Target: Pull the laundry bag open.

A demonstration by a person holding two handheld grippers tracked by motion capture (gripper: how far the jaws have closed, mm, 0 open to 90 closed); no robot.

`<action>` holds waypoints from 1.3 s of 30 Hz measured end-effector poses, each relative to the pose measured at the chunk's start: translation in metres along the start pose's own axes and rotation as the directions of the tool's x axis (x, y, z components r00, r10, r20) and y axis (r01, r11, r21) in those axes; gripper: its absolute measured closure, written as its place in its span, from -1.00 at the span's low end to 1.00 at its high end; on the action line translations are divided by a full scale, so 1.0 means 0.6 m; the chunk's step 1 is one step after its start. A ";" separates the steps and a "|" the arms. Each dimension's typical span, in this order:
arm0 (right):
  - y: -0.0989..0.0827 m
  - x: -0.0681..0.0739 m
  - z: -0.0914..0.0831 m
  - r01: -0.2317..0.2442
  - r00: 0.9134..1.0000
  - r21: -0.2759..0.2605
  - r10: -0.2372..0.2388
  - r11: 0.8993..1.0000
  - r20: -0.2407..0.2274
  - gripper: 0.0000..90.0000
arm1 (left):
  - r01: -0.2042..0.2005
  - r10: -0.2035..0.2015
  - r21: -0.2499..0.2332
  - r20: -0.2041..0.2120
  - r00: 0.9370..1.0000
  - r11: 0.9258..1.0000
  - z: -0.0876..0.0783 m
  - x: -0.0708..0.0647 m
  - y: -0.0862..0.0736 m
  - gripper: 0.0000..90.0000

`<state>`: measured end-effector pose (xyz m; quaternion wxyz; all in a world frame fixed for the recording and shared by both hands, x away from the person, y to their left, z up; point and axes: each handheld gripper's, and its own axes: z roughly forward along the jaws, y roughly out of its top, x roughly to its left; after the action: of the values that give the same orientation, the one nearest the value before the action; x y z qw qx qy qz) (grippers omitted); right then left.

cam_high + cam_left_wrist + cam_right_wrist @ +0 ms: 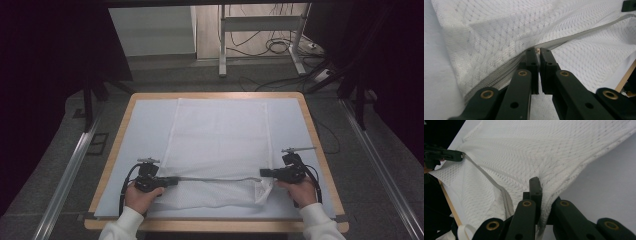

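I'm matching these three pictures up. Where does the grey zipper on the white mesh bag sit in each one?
High view: zipper runs level between the two grippers, near the table's front edge.
Left gripper view: runs diagonally, lower left to upper right.
Right gripper view: runs from upper left down to bottom centre.
Shared landmark: left gripper at the zipper's end.

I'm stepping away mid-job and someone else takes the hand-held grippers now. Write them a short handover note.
Left hand-held gripper: shut on the zipper pull of the white mesh bag, at the bag's left side.
Right hand-held gripper: shut on the mesh fabric at the bag's right near corner, holding it taut.
Bag: lies flat on the white-covered table, zipper running across its near end between the two grippers.
Done: both grips are set.
Left: whether the zipper is open or closed along its length is hard to tell, so check before pulling; keep the right grip steady.
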<state>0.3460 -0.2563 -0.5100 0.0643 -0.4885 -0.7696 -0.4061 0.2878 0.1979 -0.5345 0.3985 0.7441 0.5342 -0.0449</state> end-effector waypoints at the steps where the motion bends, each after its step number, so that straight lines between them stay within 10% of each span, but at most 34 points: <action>1: 0.000 0.001 0.000 0.003 1.000 0.002 -0.003 1.000 0.005 0.97 | 0.000 0.000 -0.005 -0.007 1.000 1.000 -0.002 0.000 0.000 0.93; 26: 0.000 -0.001 0.002 0.006 1.000 0.009 -0.006 1.000 0.011 0.97 | 0.079 -0.082 -0.068 -0.046 0.996 0.995 -0.076 0.075 -0.037 0.93; 39: -0.001 -0.002 0.003 0.016 1.000 0.012 -0.016 1.000 0.022 0.96 | 0.060 -0.065 -0.070 -0.070 0.995 0.996 -0.073 0.068 -0.039 0.93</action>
<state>0.3465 -0.2561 -0.5120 0.0556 -0.4863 -0.7765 -0.3967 0.2697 0.2597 -0.5374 0.4026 0.7143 0.5723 -0.0123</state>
